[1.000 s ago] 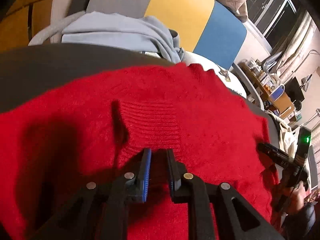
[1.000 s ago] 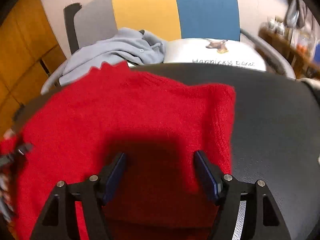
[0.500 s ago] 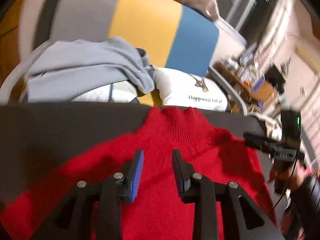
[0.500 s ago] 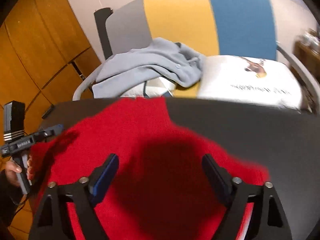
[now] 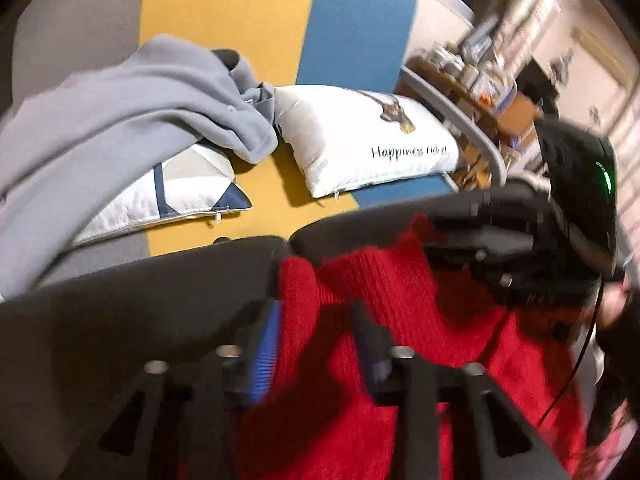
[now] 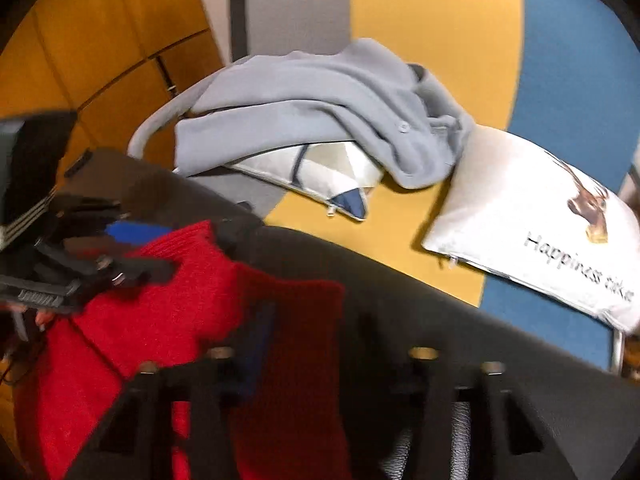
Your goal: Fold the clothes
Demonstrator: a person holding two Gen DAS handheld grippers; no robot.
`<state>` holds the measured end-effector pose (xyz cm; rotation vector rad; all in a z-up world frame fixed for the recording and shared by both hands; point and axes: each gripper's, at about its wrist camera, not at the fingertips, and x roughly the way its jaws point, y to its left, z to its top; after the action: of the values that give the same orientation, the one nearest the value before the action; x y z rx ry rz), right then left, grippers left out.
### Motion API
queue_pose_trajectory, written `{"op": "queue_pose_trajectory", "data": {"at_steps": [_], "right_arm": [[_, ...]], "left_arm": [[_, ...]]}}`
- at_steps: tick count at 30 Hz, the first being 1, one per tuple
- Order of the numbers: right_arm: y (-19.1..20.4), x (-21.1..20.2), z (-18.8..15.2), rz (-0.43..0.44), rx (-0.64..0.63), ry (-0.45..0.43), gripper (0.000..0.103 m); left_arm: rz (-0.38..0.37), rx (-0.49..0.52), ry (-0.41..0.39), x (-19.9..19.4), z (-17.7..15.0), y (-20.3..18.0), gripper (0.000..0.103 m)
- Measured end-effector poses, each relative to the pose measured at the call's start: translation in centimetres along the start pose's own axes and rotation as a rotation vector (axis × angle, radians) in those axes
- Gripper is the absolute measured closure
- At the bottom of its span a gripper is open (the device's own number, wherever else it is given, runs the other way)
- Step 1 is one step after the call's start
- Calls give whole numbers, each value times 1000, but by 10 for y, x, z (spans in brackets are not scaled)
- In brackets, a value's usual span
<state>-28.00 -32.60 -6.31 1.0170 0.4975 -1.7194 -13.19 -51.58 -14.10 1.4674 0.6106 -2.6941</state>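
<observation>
A red knit sweater (image 5: 392, 360) lies on a dark table (image 5: 140, 304); its ribbed collar reaches the far edge. My left gripper (image 5: 316, 332) is open, its jaws either side of the collar's left part, just above the knit. The right gripper shows at the right of the left wrist view (image 5: 480, 236), over the collar's right side. In the right wrist view the sweater (image 6: 192, 304) fills the lower left, and my right gripper (image 6: 320, 344) is wide open over its edge. The left gripper (image 6: 100, 248) appears at the left there.
Beyond the table (image 6: 460, 344) stands a grey, yellow and blue sofa (image 5: 240, 8) with a grey hoodie (image 5: 120, 112), a patterned cushion (image 5: 176, 196) and a white "Happiness" pillow (image 5: 360, 136). Wooden cabinets (image 6: 100, 40) are at left; cluttered shelves (image 5: 480, 80) at right.
Both grippers have moved forward across the sweater to its collar at the table's far edge and drawn close together. The left jaws have opened wider.
</observation>
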Motion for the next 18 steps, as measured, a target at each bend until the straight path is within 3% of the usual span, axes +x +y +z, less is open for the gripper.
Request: {"op": "queue_pose_trajectory", "data": {"at_steps": [2, 5, 9, 12, 18], "right_arm": [[9, -1, 1, 17, -25, 11, 90], [12, -5, 1, 23, 5, 7, 90], [9, -36, -8, 58, 71, -68, 90], [16, -66, -26, 77, 88, -121, 90], [32, -94, -76, 97, 126, -136, 90]], "left_arm": [[-3, -3, -1, -2, -2, -3, 98], [-25, -28, -64, -17, -7, -7, 98], [-56, -37, -197, -62, -21, -16, 98], [-66, -3, -253, -89, -45, -32, 98], [-46, 33, -246, -99, -109, -56, 98]]}}
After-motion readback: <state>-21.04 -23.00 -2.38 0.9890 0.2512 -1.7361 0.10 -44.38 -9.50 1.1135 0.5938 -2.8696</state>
